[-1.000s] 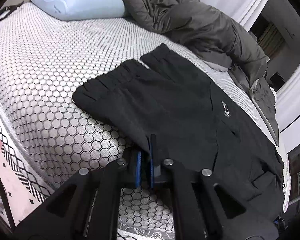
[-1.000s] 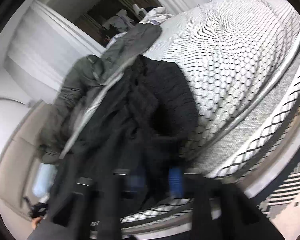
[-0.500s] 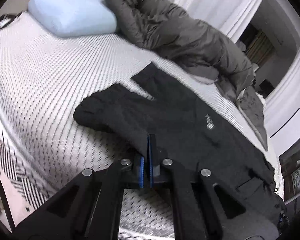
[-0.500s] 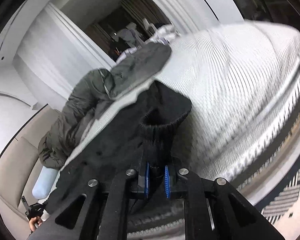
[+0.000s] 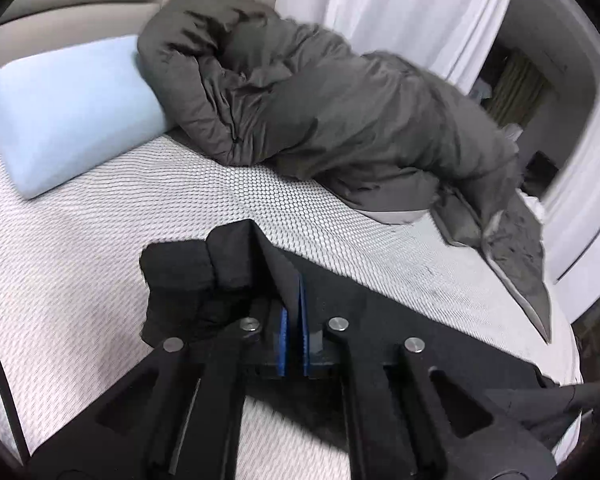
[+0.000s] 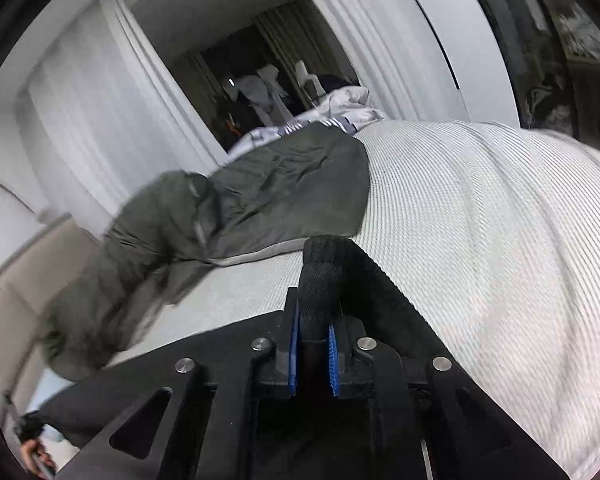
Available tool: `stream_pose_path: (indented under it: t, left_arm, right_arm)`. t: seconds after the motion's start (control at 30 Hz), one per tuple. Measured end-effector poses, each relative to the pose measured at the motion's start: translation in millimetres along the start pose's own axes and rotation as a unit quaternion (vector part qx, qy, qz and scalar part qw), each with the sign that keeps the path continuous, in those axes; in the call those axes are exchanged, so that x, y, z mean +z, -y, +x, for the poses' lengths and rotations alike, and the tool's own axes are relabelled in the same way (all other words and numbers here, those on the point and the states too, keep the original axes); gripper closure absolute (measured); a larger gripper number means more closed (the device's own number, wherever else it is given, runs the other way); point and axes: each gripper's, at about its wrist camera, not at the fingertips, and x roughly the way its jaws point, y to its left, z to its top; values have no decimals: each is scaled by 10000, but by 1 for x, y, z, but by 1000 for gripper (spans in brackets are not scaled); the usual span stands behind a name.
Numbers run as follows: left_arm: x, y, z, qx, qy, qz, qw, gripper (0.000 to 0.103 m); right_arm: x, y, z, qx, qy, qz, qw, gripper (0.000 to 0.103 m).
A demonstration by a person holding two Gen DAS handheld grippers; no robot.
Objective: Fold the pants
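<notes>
The black pants (image 5: 220,264) are lifted off the white bed (image 5: 100,240) by both grippers. My left gripper (image 5: 293,320) is shut on a thin fold of the pants near the leg cuffs, which bunch to its left. My right gripper (image 6: 313,340) is shut on the ribbed elastic waistband (image 6: 324,276), which stands up between the blue pads. The rest of the pants stretches dark under and behind the gripper bodies (image 6: 220,344). How the cloth hangs between the two grippers is hidden.
A dark grey duvet (image 5: 340,112) lies heaped along the far side of the bed, also in the right wrist view (image 6: 260,200). A light blue pillow (image 5: 68,112) lies at the head. White curtains (image 5: 400,8) and a dark doorway (image 6: 260,80) are beyond.
Both grippers have risen with the pants, lifting them off the mattress. The right gripper, open a second ago, closed on the waistband. The pants now bunch up close to both cameras.
</notes>
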Motion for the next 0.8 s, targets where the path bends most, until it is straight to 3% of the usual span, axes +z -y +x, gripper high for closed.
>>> stream_pose_path:
  t: [0.03, 0.07, 0.1, 0.17, 0.2, 0.3, 0.4, 0.6, 0.7, 0.8]
  left_arm:
    - [9, 4, 19, 37, -37, -62, 10000, 92]
    - [18, 7, 39, 153, -97, -70, 9998, 72]
    - [26, 9, 57, 473, -188, -29, 9987, 48]
    - [31, 9, 72, 825, -104, 60, 9965, 34]
    - [34, 8, 73, 853, -75, 103, 9963, 30]
    - [27, -8, 58, 780, 92, -18, 9969, 18]
    - [5, -25, 41, 562, 35, -157, 9983, 18]
    - [-56, -48, 20, 419, -439, -419, 9973, 18]
    - [-79, -59, 16, 369, -728, -764, 9937, 25]
    - [-101, -63, 14, -41, -879, -975, 9913, 31]
  right_arm:
    - [8, -4, 19, -189, -72, -53, 9998, 78]
    - [17, -10, 46, -537, -104, -129, 9984, 59]
    - [22, -14, 61, -813, -125, -175, 9965, 51]
    - [25, -18, 82, -1281, -171, -314, 9911, 48]
    - [23, -20, 84, -1294, -210, -353, 9907, 48]
    - [6, -26, 73, -1021, -187, -511, 9933, 24]
    - [-13, -34, 55, -739, -83, -699, 9948, 15]
    - [-54, -36, 30, -299, -375, -301, 9984, 13]
    - [-68, -34, 13, -19, -417, -186, 9990, 13]
    - [-88, -28, -2, 180, -456, -224, 9985, 12]
